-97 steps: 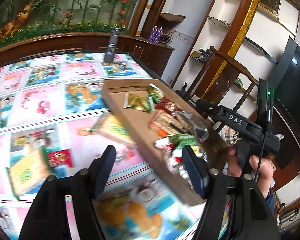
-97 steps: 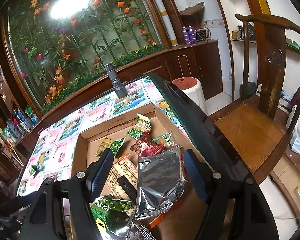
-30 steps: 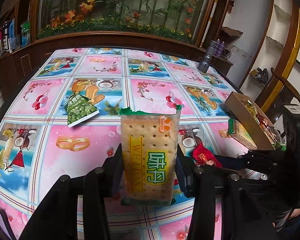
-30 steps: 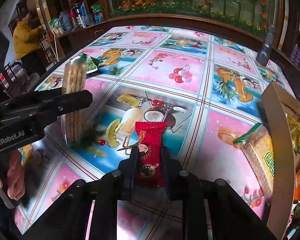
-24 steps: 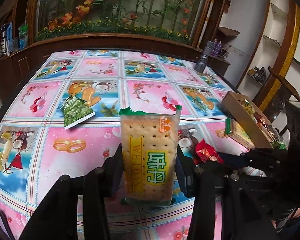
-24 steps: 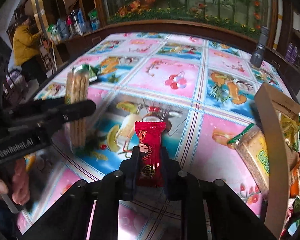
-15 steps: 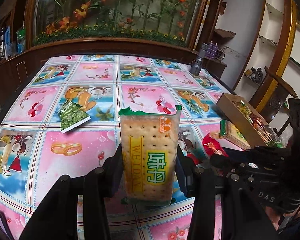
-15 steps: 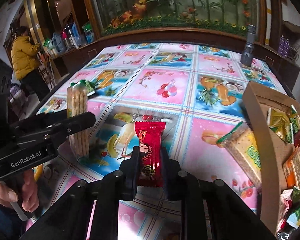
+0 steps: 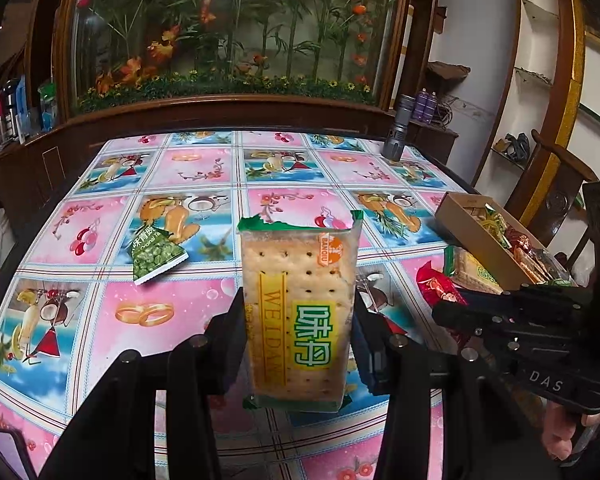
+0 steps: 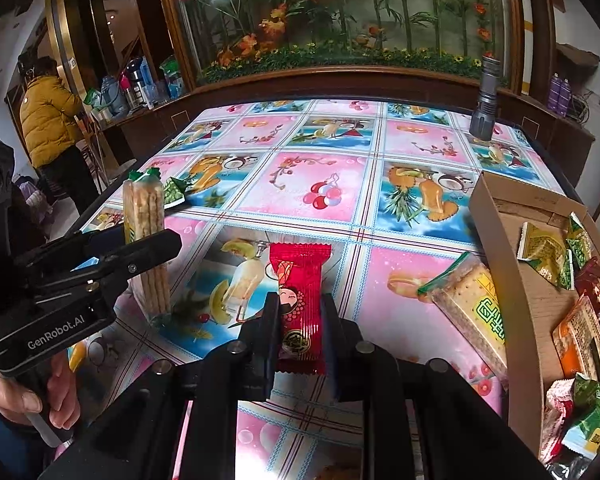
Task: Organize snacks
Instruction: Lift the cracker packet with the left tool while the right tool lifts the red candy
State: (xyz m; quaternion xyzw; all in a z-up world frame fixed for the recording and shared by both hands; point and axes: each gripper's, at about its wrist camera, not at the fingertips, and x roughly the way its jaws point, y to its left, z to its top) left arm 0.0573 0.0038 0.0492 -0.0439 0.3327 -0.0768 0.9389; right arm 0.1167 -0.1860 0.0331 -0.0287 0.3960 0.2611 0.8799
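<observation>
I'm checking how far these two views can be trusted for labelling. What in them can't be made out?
- Cardboard box: right wrist view, its near end runs off the frame edge.
- Second cracker pack: right wrist view, its far side is hidden behind the box wall.
- Red snack: left wrist view, largely covered by the right claw.
- Cracker pack in the left claw: the small print is too small to read.

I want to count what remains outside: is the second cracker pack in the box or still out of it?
Out. The second cracker pack lies on the tablecloth, leaning against the outside wall of the box.
</observation>
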